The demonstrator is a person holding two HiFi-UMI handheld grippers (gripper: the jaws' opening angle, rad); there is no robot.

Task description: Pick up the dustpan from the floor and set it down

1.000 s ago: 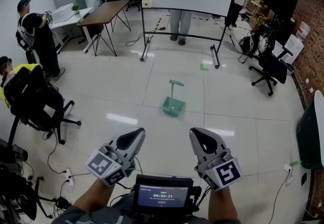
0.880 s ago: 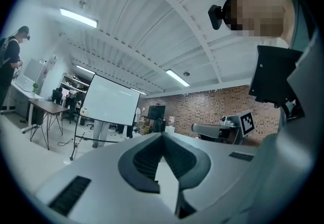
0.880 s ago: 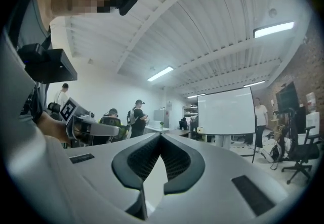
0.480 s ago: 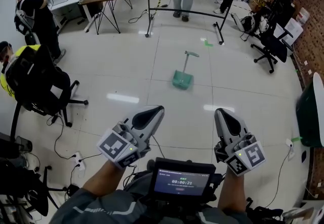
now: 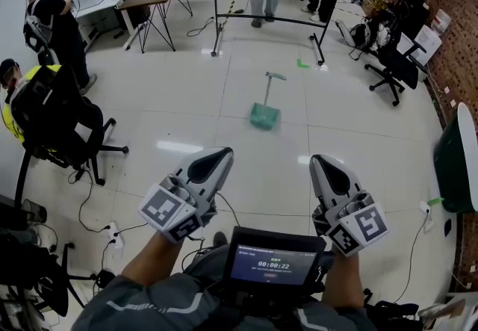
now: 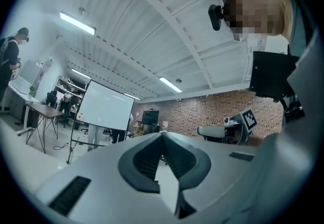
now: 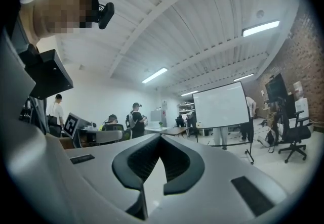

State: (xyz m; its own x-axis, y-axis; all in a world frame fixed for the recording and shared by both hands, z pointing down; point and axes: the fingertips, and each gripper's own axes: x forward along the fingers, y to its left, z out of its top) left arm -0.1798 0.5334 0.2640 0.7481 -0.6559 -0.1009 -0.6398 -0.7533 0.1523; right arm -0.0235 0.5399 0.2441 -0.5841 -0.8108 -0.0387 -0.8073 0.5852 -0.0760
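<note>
Both tools are closed and carry nothing. In the left gripper view the ribbed pads (image 6: 143, 161) of the left gripper (image 5: 218, 157) meet at their tips, with only a bare diamond-shaped gap behind that point and nothing in it. The right gripper view shows the same for the right gripper (image 5: 327, 166): its pads (image 7: 178, 159) come together at the front, no object sits between them, and they touch nothing else. From the head view the two grippers are held side by side, low in the picture and apart from one another, each pointing out over the tiled floor (image 5: 172, 109). A small screen (image 5: 273, 264) sits just below them, against the person's body. The green dustpan (image 5: 264, 116) stands on the floor well ahead of both grippers, out in the open middle of the floor, its pan resting on the tiles and its long handle (image 5: 272, 85) rising upright from it. It is closer to the feet of the whiteboard stand (image 5: 269, 19) than to the grippers. A bit of green tape (image 5: 301, 63) lies on the floor beyond it. A black office chair (image 5: 56, 128) stands near the left edge of the floor, and a second chair (image 5: 392, 68) stands toward the right edge, near the brick wall.
</note>
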